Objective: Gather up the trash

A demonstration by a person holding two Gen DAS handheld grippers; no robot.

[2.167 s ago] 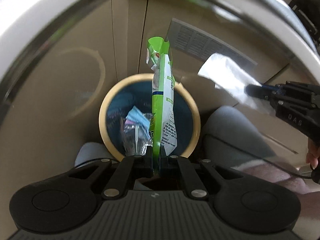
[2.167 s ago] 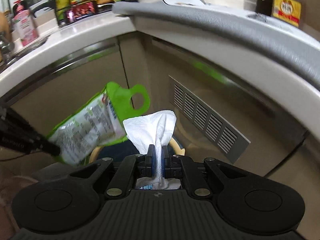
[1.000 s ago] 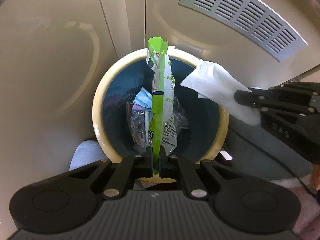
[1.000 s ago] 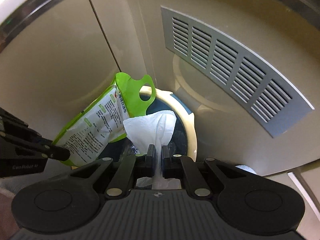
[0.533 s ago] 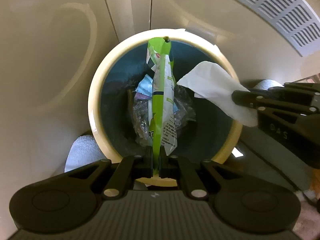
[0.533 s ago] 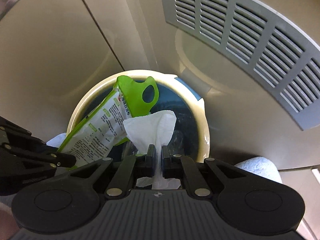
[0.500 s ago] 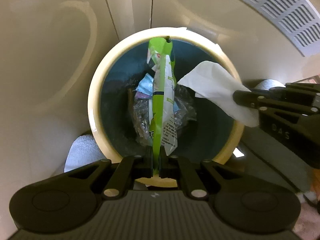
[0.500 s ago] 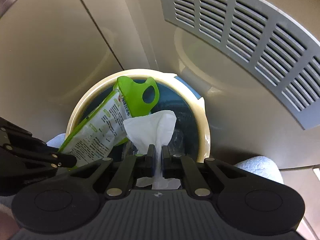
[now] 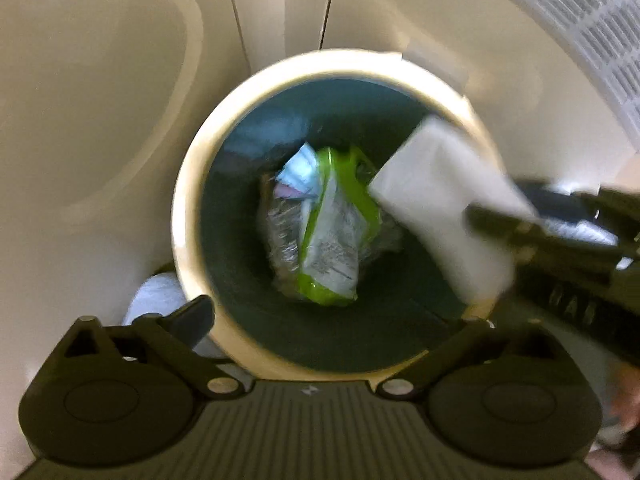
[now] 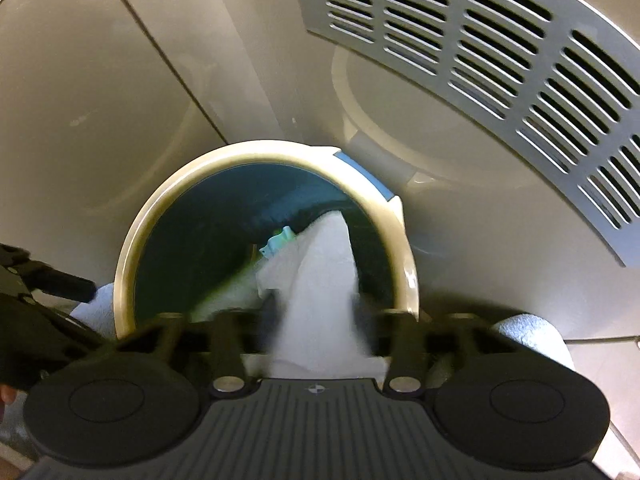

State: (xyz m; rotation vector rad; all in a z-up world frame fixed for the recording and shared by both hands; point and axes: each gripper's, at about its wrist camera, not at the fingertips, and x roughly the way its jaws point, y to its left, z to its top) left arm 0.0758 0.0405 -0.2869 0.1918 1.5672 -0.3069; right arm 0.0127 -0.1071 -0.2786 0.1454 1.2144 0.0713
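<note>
The round bin [image 9: 192, 184] has a cream rim and a dark teal inside. The green and white packet [image 9: 332, 240] lies loose in it on clear wrappers, below my left gripper [image 9: 336, 320], whose jaws are opening and stand wide with nothing between them. The white tissue [image 10: 320, 280] hangs over the bin's mouth [image 10: 128, 264] between the jaws of my right gripper [image 10: 316, 312], which are opening; the blurred fingers [image 10: 272, 308] no longer pinch it. In the left wrist view the tissue [image 9: 440, 200] sits at the right gripper's [image 9: 480, 216] tip. The left gripper [image 10: 48, 280] shows at the left edge.
Beige cabinet doors [image 9: 100, 100] stand right behind the bin. A grey vent grille [image 10: 500, 60] is set in the panel at the upper right. A person's white-covered feet [image 9: 160, 296] [image 10: 532, 336] flank the bin on the floor.
My left jaws have sprung wide and the green packet has dropped into the bin. My right jaws have parted around the tissue. Both grippers have sunk closer to the bin.
</note>
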